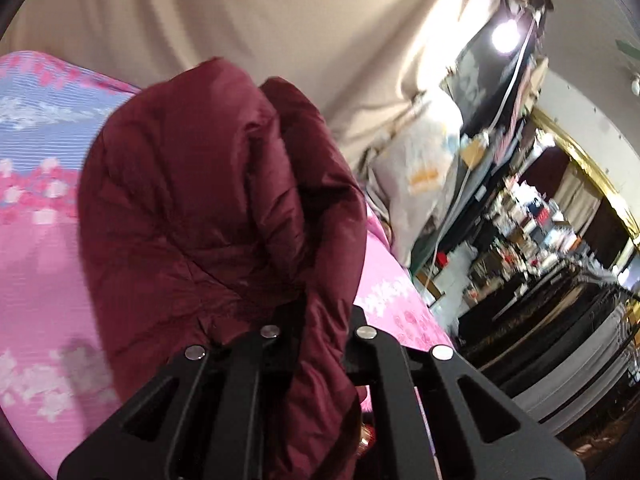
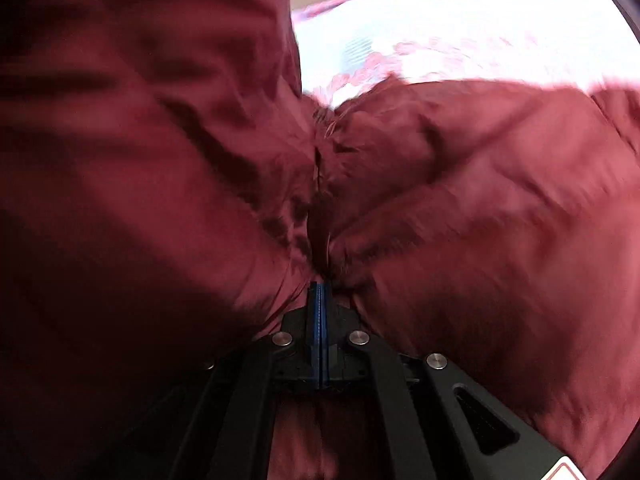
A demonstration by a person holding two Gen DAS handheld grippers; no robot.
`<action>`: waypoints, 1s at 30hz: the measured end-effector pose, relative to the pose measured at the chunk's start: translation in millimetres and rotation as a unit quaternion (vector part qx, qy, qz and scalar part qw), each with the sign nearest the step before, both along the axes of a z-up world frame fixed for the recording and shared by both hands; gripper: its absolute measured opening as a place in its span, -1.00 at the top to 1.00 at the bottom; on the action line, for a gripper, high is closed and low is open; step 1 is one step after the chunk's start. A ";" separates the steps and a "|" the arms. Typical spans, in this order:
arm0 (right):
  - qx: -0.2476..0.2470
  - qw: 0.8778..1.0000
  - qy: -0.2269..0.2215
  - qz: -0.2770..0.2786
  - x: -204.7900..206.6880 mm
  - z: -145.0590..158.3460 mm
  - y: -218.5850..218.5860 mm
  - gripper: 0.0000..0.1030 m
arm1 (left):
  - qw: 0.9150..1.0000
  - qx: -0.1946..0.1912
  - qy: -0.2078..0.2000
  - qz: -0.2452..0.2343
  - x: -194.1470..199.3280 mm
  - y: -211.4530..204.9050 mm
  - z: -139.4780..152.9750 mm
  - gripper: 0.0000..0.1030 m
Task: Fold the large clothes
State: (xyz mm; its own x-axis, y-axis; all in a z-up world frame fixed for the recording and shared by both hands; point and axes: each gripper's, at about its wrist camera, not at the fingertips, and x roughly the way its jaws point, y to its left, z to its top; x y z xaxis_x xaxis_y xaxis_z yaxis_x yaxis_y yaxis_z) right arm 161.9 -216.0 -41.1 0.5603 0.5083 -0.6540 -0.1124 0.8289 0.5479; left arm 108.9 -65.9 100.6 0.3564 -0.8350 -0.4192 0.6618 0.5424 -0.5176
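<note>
Both my grippers clamped on the maroon jacket, over the pink sheet

The sheet, pink and blue with pale blossoms, spreads under everything, a beige curtain behind it; the jacket hangs bunched and lifted off the sheet; my left gripper has its jaws nipped on a fold that spills down between them; my right gripper has its blue pads pressed together, pinching the jacket at a puckered seam.
</note>
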 end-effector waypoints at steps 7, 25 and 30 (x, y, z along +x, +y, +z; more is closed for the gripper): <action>0.097 0.987 -0.042 -0.121 -115.0 17.9 -124.3 0.92 | 0.997 0.059 0.022 -0.038 7.8 -85.3 -31.8 0.89; -0.048 0.963 -0.185 -0.191 -233.3 103.8 -142.8 -0.09 | 0.999 0.033 -0.001 -0.041 -46.9 -67.9 -15.2 -0.65; -0.047 0.971 -0.203 -0.119 -238.3 102.2 -99.3 -0.39 | 0.994 0.038 -0.023 0.096 -43.1 0.0 5.5 -0.66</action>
State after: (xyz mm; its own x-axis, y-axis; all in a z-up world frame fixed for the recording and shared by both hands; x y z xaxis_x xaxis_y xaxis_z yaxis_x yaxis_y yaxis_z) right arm -76.4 -315.3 61.0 0.8754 0.2824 -0.3924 -0.1029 0.9019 0.4195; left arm 65.8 -65.9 106.1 0.5260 -0.7164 -0.4584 0.5645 0.6972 -0.4419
